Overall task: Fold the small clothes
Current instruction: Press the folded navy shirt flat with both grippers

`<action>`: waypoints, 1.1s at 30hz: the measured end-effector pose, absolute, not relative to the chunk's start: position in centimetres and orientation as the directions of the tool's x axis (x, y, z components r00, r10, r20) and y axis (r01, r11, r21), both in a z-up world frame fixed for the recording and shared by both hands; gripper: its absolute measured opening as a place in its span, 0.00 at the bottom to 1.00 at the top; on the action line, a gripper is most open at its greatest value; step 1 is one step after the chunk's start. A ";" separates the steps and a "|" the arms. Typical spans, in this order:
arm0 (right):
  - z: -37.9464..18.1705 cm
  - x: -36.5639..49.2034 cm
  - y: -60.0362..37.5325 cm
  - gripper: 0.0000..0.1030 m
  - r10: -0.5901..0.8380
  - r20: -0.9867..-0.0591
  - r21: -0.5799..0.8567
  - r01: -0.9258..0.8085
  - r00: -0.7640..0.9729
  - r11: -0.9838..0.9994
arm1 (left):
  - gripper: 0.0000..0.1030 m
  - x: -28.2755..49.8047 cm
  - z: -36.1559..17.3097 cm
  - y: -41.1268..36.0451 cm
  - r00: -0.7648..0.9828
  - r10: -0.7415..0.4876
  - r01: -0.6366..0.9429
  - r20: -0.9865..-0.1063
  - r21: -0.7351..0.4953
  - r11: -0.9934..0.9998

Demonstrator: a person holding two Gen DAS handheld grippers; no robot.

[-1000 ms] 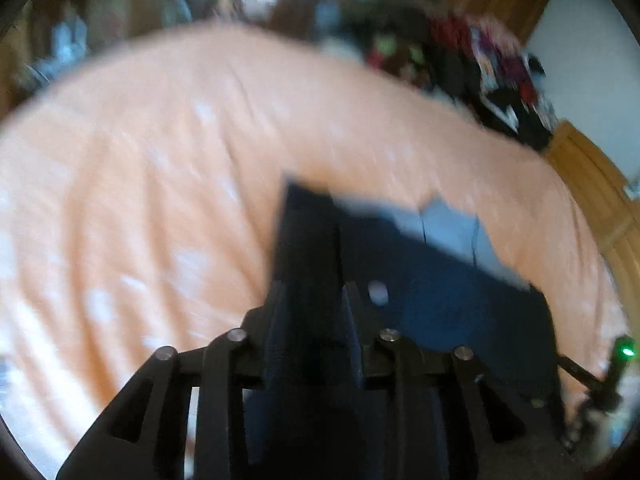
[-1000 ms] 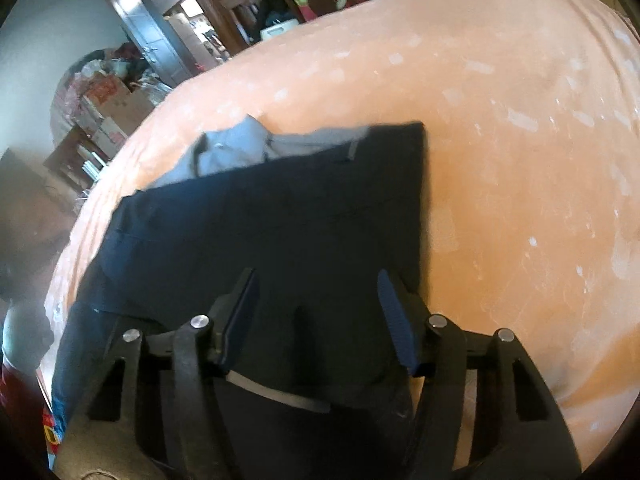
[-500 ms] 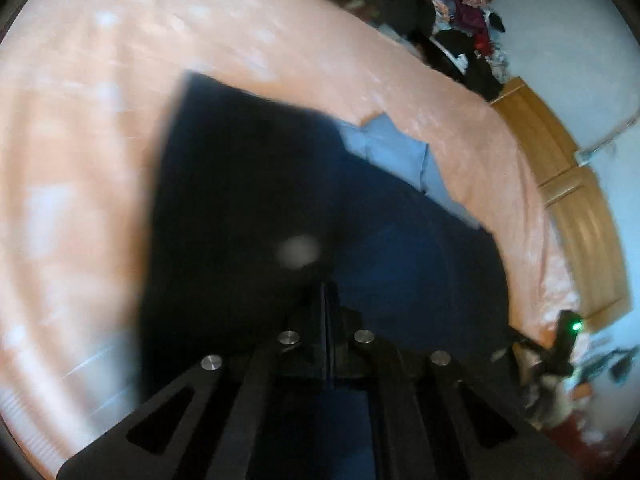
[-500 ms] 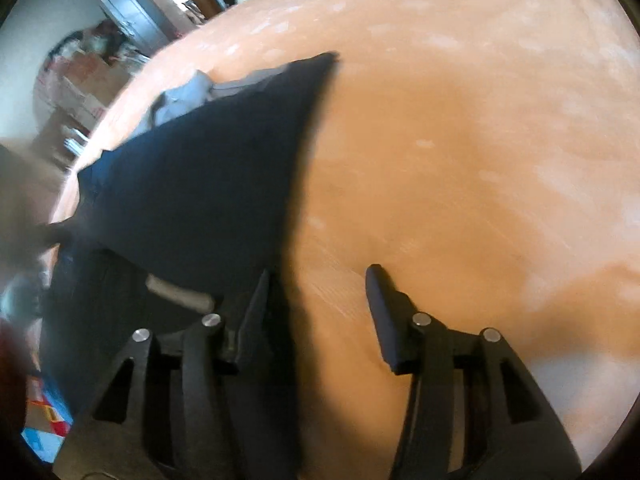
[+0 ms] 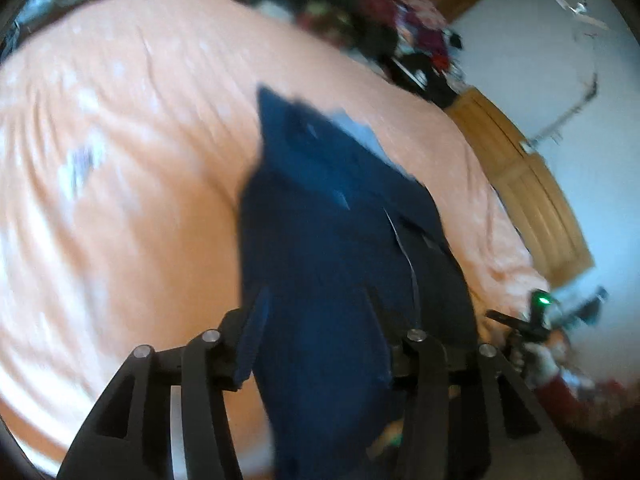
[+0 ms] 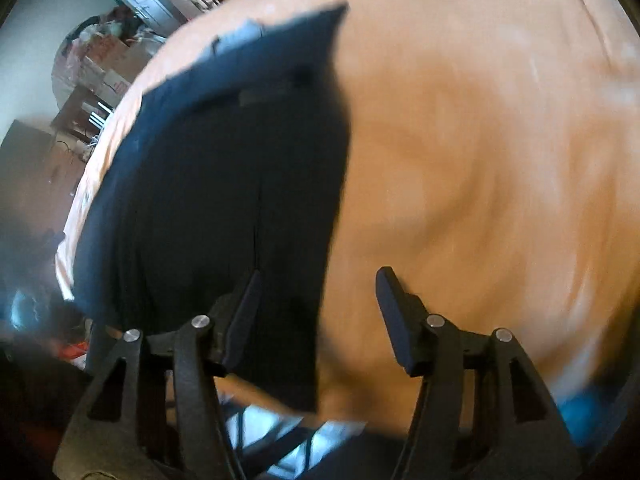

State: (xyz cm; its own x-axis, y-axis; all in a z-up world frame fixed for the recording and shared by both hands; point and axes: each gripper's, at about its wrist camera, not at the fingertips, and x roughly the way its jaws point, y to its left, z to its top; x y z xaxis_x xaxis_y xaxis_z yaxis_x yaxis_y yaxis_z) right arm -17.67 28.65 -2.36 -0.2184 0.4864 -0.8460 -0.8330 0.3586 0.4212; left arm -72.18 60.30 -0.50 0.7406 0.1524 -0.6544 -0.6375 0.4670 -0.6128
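An orange bedspread (image 5: 120, 200) is filling most of both wrist views, with a cluttered room showing around its edges. On it, a dark blue garment (image 5: 340, 240) is lying folded lengthwise into a long panel, running from six o'clock up toward twelve in the left view and sitting at nine to eleven o'clock in the right view (image 6: 224, 168). A paler grey-blue layer (image 5: 360, 132) is peeking out at the far end. The left gripper (image 5: 316, 320) is hovering with its jaws spread wide, the cloth lying between them but not pinched. The right gripper (image 6: 318, 304) is likewise released and holding nothing, straddling the garment's right edge. Judging from the lay, one lengthwise fold looks done; a crosswise fold to shorten it and some tidying appear to be remaining.
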 end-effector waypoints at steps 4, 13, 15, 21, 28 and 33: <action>-4.7 -19.8 25.6 0.57 0.461 -0.846 0.464 -0.799 -0.270 0.383 | 0.47 -73.0 -4.0 56.8 0.728 0.084 -0.646 -0.681 -0.638 0.419; -5.3 -21.0 26.9 0.59 0.459 -0.847 0.457 -0.810 -0.270 0.366 | 0.47 -72.1 -6.1 54.8 0.710 0.053 -0.647 -0.703 -0.620 0.444; -5.4 -21.3 26.3 0.59 0.445 -0.853 0.451 -0.813 -0.272 0.367 | 0.47 -71.9 -6.5 54.8 0.706 0.058 -0.651 -0.705 -0.616 0.443; -4.5 -22.5 26.3 0.59 0.468 -0.855 0.416 -0.837 -0.226 0.355 | 0.47 -71.1 -6.6 54.4 0.676 0.097 -0.682 -0.730 -0.570 0.458; -4.3 -25.0 27.4 0.74 0.399 -0.917 0.181 -0.896 -0.005 0.405 | 0.65 -67.7 -6.1 53.5 0.555 0.147 -0.741 -0.819 -0.407 0.534; -5.1 -25.0 27.8 0.80 0.373 -0.928 0.145 -0.900 0.021 0.410 | 0.89 -65.8 -6.1 52.5 0.528 0.160 -0.736 -0.834 -0.354 0.577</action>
State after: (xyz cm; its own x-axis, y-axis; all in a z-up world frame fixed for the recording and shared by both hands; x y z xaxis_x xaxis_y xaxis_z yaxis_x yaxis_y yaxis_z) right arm -24.98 27.77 -5.10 0.0208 0.3730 -0.9276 -0.9003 0.4104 0.1448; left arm -65.80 52.49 -6.12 0.5276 0.1602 -0.8342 -0.7357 0.5772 -0.3544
